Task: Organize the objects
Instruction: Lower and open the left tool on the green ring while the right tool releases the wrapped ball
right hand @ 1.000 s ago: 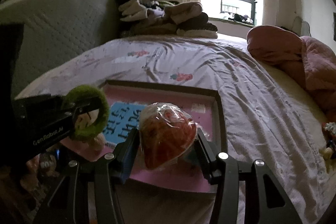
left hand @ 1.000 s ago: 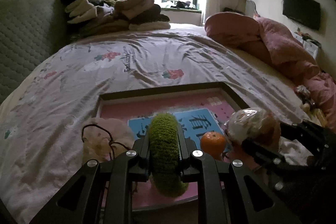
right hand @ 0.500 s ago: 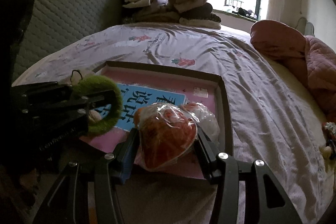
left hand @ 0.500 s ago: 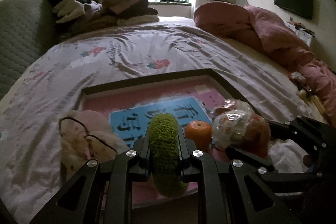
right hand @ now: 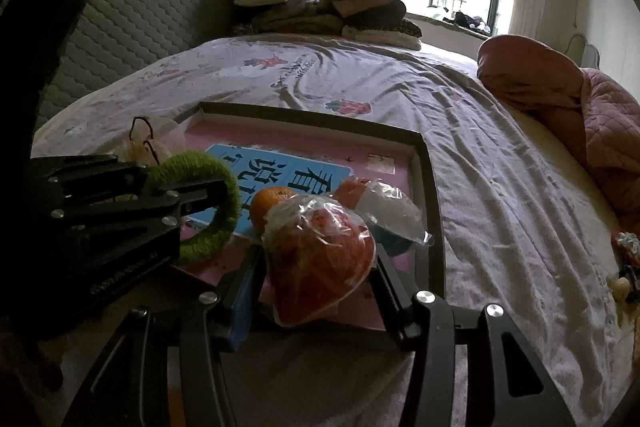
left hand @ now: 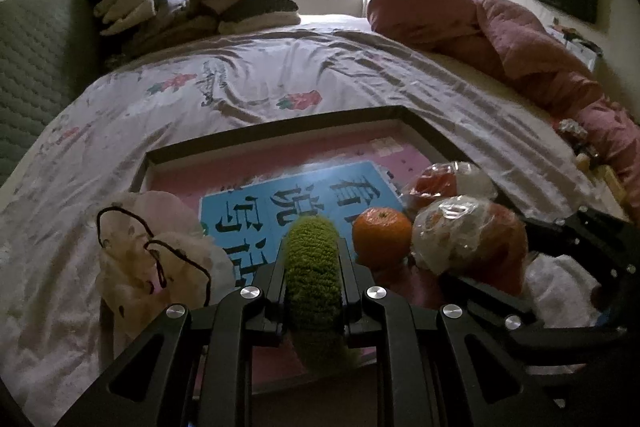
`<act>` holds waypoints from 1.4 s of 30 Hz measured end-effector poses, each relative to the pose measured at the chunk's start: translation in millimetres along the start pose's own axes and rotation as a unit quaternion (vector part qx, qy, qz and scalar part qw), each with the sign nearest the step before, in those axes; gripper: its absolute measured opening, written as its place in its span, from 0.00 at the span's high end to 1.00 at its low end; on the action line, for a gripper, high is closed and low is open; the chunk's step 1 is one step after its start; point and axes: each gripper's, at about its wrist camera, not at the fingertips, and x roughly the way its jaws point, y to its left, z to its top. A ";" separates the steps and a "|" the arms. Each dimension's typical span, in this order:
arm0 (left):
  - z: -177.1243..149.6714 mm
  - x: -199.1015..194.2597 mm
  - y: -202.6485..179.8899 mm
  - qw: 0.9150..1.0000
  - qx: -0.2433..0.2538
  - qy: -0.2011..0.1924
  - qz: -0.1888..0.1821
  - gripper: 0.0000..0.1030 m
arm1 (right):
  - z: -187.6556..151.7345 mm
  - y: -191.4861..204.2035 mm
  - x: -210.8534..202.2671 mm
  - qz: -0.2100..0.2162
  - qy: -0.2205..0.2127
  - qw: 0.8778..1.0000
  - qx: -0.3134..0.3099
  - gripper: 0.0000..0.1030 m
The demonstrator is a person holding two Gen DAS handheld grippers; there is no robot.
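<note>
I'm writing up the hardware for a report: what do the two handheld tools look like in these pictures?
Both are matte black. The left tool has two flat, angular fingers built from open, cut-out linkage bars, joined by round silver bolt heads. The right tool is the same build, with a blue pad on the inner face of one finger. In the right wrist view the left tool's side carries faint raised lettering, too dim to read. No cables or sleeves show.

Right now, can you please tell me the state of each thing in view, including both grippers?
left gripper: shut on the green ring.
green ring: held on edge above the tray.
right gripper: shut on the wrapped red fruit.
wrapped red fruit: held, in clear plastic.
orange: unwrapped, loose in the tray.
second wrapped fruit: lying in the tray.
tray: open, flat on the bed.
</note>
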 end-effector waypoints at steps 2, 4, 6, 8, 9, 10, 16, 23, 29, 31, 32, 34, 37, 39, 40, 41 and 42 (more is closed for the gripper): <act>-1.0 1.7 -1.1 1.000 0.003 0.003 0.004 0.82 | -0.3 -0.4 0.5 -0.001 0.000 1.000 0.001 0.49; -1.9 3.9 -1.4 1.000 0.004 0.008 0.004 0.82 | -0.4 -0.4 1.1 -0.003 -0.001 1.000 0.000 0.49; -3.4 5.8 -1.6 1.000 0.004 0.013 0.007 0.81 | -1.1 0.6 2.2 -0.003 0.001 1.000 -0.001 0.49; -5.0 8.1 -1.8 1.000 0.008 0.019 0.012 0.80 | -2.1 0.4 4.4 -0.003 0.009 1.000 -0.003 0.49; -5.8 8.6 -1.5 1.000 0.008 0.021 0.014 0.79 | -2.3 -0.4 4.8 -0.003 0.009 1.000 -0.002 0.49; -6.3 8.9 -1.4 1.000 0.009 0.022 0.015 0.79 | -2.4 -1.5 4.7 -0.002 0.009 1.000 0.000 0.49; -7.6 8.5 1.3 0.999 0.008 0.030 0.019 0.70 | -2.7 -5.3 4.6 0.002 0.012 1.000 0.007 0.49; -9.0 8.4 2.4 0.999 0.005 0.034 0.023 0.54 | -2.3 -8.5 3.7 0.006 0.021 1.000 0.016 0.49; -10.6 6.8 0.2 0.999 0.013 0.034 0.029 0.52 | -2.2 -9.1 3.2 0.004 0.024 1.000 0.019 0.48; -10.6 6.0 -0.1 0.999 0.013 0.034 0.029 0.52 | -2.5 -8.9 2.9 0.002 0.024 1.000 0.017 0.47; -10.6 5.8 -0.1 0.999 0.013 0.033 0.030 0.51 | -2.3 -8.8 2.8 0.001 0.024 1.000 0.017 0.47; -10.4 4.2 0.2 0.999 0.014 0.031 0.034 0.51 | -2.4 -9.1 2.7 -0.001 0.025 1.000 0.017 0.46; -9.8 0.8 2.7 0.999 0.011 0.026 0.040 0.45 | -2.5 -10.3 2.0 -0.002 0.026 1.000 0.017 0.46; -7.9 -0.8 5.3 0.999 0.007 0.024 0.042 0.45 | -2.2 -10.2 2.0 -0.003 0.026 1.000 0.017 0.45; -7.5 -2.1 6.9 0.999 0.004 0.023 0.040 0.45 | -2.2 -10.3 1.5 -0.005 0.026 1.000 0.016 0.44; -7.0 -2.9 8.5 0.999 0.001 0.023 0.037 0.45 | -2.1 -10.4 1.3 -0.006 0.026 1.000 0.016 0.43; -6.5 -4.1 9.6 0.999 -0.001 0.022 0.035 0.45 | -2.0 -10.1 1.2 -0.007 0.027 1.000 0.015 0.42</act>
